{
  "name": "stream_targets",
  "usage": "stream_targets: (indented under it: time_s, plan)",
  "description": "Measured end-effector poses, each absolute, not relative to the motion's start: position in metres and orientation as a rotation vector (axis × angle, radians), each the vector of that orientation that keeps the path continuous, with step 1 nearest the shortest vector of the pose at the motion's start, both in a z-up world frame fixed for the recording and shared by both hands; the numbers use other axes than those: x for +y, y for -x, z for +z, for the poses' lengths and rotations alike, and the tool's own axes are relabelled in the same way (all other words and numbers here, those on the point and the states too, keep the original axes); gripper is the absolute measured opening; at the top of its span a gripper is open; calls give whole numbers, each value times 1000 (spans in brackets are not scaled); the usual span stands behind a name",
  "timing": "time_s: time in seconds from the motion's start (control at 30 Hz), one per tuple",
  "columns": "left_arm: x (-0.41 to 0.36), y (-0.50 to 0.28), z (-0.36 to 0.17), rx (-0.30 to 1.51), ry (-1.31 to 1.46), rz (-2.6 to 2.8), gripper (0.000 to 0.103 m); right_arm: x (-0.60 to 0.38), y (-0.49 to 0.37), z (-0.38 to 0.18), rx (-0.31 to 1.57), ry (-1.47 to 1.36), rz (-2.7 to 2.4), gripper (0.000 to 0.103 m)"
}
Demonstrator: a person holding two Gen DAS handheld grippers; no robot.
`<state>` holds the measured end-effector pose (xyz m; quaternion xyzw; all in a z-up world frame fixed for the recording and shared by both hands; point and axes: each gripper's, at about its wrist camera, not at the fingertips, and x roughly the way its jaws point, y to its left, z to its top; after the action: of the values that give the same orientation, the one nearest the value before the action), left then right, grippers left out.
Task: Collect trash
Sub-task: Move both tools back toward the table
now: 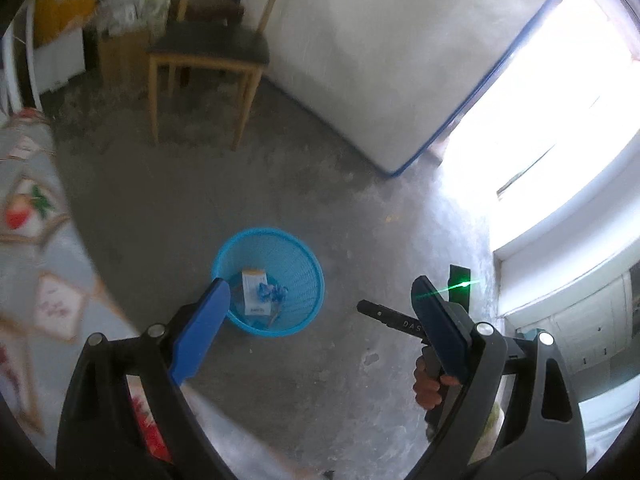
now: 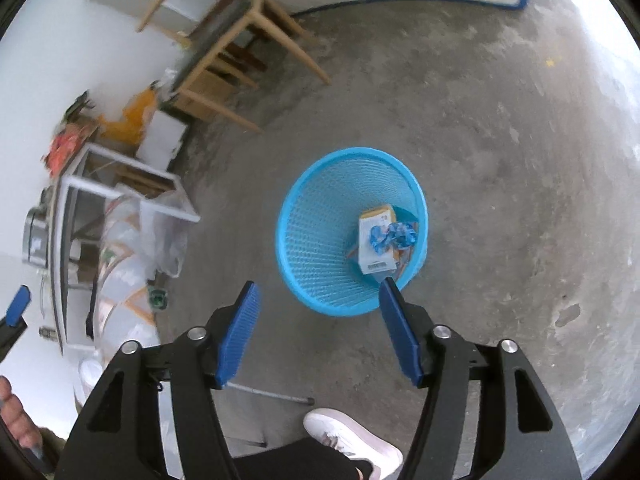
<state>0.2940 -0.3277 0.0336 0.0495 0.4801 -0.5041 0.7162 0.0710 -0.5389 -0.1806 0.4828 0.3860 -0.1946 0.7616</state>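
Floor (image 2: pixel 500 120): bare grey concrete, stained; carries everything below.
Mattress (image 1: pixel 380 60): white w/ blue edging, stands upright well beyond the basket, next to a bright doorway.
Chair (image 1: pixel 208 52): wood frame, dark seat, on the floor far side of the basket, left of the mattress.
Basket (image 2: pixel 320 240): round blue mesh bin, upright on the floor, well apart from the chair.
Left claw (image 1: pixel 320 320): wide open, nothing btwn the blue pads; hangs above the basket's near side, left pad overlapping the rim in view.
Right claw (image 2: pixel 320 332): open, pads apart, empty; just short of the basket's near rim, right pad tip over the rim.
Shoe (image 2: pixel 352 440): white, person's foot on the floor on the near side of the basket.
Box (image 2: pixel 376 240): white-and-yellow carton w/ barcode, lies inside the basket at the bottom.
Wrapper (image 2: pixel 394 236): crumpled blue scrap, inside the basket, on top of the box.
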Motion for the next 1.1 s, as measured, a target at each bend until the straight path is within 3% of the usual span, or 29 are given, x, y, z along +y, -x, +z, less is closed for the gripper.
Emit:
stream_targets:
  time_s: [0.3, 0.47, 0.73, 1.1]
  plan:
    - [-119, -255, 118, 879, -60, -841, 90, -458, -83, -108, 844, -856, -157, 76]
    - [-17, -211, 140, 744, -29, -621, 92, -405, -107, -67, 820, -766, 14, 81]
    - [87, -147, 123, 704, 20, -419, 92, -298, -157, -19, 869, -600, 297, 82]
    - [140, -117, 56, 777, 152, -339, 92, -165, -191, 3, 989, -423, 552, 82]
